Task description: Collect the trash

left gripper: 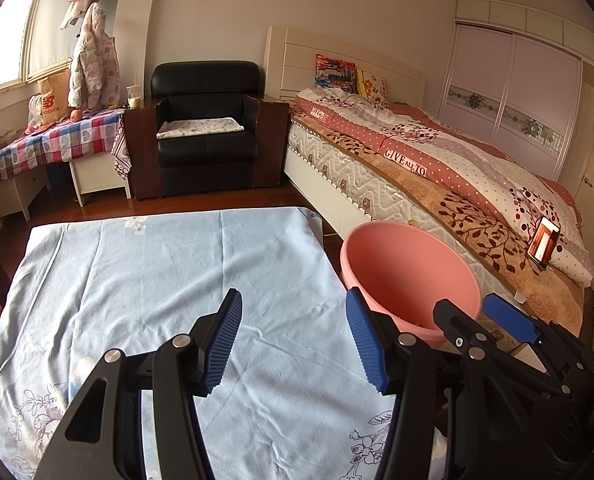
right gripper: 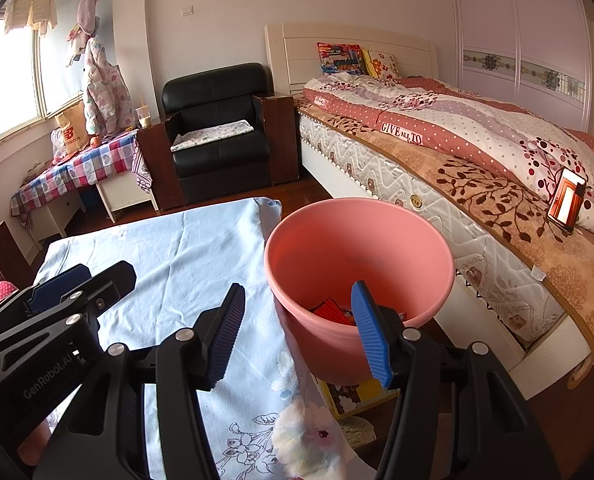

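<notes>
Trash (right gripper: 331, 310) seen in bucket (right gripper: 437, 240); cloth (left gripper: 157, 280) apparently cleared, near edge hidden. Left gripper (left gripper: 293, 340), right gripper (right gripper: 299, 332): jaws spread wide, nothing held.

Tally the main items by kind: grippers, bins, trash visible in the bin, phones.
Black two-finger grippers with blue ribbed pads: 2, left gripper and right gripper, both open and empty
Pink plastic bucket: 1
Red ribbed trash piece in the bucket: 1 clearly visible
Propped phone on the bed: 1
Total: 5
</notes>
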Available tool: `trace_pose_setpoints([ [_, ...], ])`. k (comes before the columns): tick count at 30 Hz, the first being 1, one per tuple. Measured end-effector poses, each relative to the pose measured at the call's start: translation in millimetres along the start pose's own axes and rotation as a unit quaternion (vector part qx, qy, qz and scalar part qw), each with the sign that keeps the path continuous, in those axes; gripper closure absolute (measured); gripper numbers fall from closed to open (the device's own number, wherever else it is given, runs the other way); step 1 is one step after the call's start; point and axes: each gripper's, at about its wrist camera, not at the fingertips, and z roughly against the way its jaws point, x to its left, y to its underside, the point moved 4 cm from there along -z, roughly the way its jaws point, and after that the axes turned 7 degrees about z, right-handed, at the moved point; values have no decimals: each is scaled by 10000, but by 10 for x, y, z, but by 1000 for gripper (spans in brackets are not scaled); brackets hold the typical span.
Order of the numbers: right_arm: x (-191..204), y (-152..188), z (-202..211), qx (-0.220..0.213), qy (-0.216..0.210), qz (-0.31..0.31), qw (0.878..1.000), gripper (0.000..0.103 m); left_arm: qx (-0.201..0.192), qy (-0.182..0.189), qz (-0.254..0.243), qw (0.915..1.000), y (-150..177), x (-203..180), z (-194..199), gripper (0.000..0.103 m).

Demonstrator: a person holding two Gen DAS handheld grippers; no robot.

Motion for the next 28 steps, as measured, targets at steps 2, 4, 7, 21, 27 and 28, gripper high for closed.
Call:
trace_pose_setpoints([
  [2,0,1,0,0,0,2,10000,47,1,0,-2,10000,0,1,1,49],
  [4,4,-1,-4,3,-2,-3,10000,47,7,2,2,10000,-1,3,1,49],
  [7,4,-1,3,5,3,3,10000,47,6,0,3,10000,-2,6,5,49],
  [21,2,8,12,14,5,0,10000,47,25,-65,-11,10000,81,-63,32,49],
  [27,5,19,23,17,6,0,10000,47,110,-64,37,9999,89,-56,-17,49],
  [28,12,15,16,17,4,1,10000,47,112,-61,38,9999,89,-59,-21,49],
])
